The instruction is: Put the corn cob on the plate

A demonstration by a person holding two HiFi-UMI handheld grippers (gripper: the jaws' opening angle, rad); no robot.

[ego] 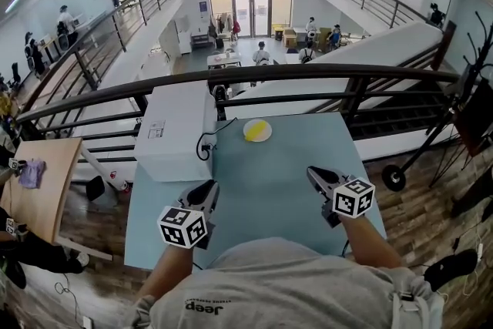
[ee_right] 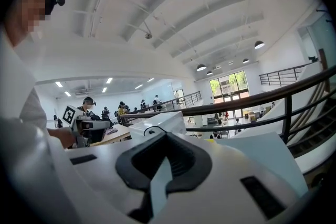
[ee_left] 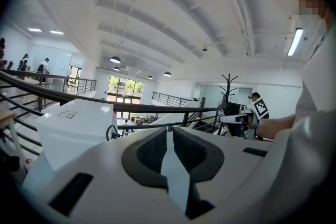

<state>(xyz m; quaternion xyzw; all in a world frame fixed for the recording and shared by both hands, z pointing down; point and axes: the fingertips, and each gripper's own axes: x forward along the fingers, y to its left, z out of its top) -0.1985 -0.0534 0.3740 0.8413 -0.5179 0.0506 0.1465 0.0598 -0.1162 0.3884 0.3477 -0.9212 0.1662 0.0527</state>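
At the far side of the light blue table [ego: 266, 189] lies a yellow corn cob [ego: 260, 128] on a small white plate [ego: 248, 137]. Both grippers hover over the near part of the table, well short of the plate. My left gripper [ego: 211, 189] is at the near left, its jaws shut and empty [ee_left: 169, 136]. My right gripper [ego: 313, 173] is at the near right, its jaws likewise together with nothing between them [ee_right: 166, 160]. Each gripper points toward the far edge and carries its marker cube.
A large white box [ego: 173, 131] stands on the table's left part, with a black cable [ego: 205, 144] looping beside it. A dark railing [ego: 254, 77] runs just beyond the far edge, with a drop to a lower floor. A wooden table [ego: 42, 185] stands at left.
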